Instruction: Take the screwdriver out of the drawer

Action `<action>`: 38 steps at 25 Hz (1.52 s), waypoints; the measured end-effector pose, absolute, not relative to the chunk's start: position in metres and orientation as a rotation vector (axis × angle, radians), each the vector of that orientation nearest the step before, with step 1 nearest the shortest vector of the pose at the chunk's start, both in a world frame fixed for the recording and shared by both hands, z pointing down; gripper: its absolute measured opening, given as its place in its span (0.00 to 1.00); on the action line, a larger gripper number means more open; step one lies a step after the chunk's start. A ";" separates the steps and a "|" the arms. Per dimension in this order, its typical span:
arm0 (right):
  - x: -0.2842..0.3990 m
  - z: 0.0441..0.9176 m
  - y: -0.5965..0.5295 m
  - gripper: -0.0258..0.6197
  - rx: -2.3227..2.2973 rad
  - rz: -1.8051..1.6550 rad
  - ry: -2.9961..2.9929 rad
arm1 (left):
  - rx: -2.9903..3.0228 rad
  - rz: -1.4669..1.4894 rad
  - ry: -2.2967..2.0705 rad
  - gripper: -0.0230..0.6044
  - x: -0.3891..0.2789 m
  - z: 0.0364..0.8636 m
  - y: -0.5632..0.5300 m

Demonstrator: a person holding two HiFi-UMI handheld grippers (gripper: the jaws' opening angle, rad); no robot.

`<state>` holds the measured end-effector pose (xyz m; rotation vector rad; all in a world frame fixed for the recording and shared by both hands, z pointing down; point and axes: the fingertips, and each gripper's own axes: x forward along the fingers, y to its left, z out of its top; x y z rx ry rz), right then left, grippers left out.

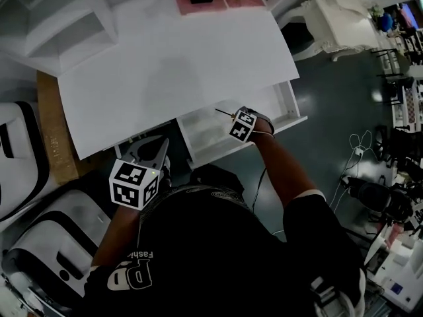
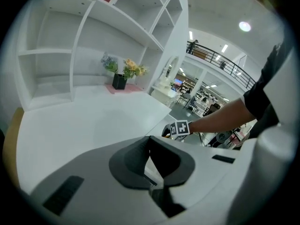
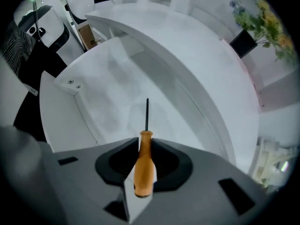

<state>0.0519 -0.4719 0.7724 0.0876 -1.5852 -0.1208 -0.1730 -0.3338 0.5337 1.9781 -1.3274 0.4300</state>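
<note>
Over the open drawer (image 1: 291,125), right tongs (image 3: 145,149) are clamped on the screwdriver (image 3: 144,172), left tongs (image 2: 150,142) shut and empty, so I reckon next is lifting it clear.

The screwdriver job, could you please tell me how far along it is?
Done: the drawer is open, and the right gripper has its jaws clamped on the screwdriver by its orange handle. In hand: the screwdriver is over the drawer's inside, not clear of it. Left: carrying it out. The left gripper is shut and empty.
</note>
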 end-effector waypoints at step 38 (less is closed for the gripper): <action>0.008 0.556 -0.399 0.17 1.175 1.406 -2.550 | 2.284 0.435 -1.104 0.06 -0.173 0.487 -0.307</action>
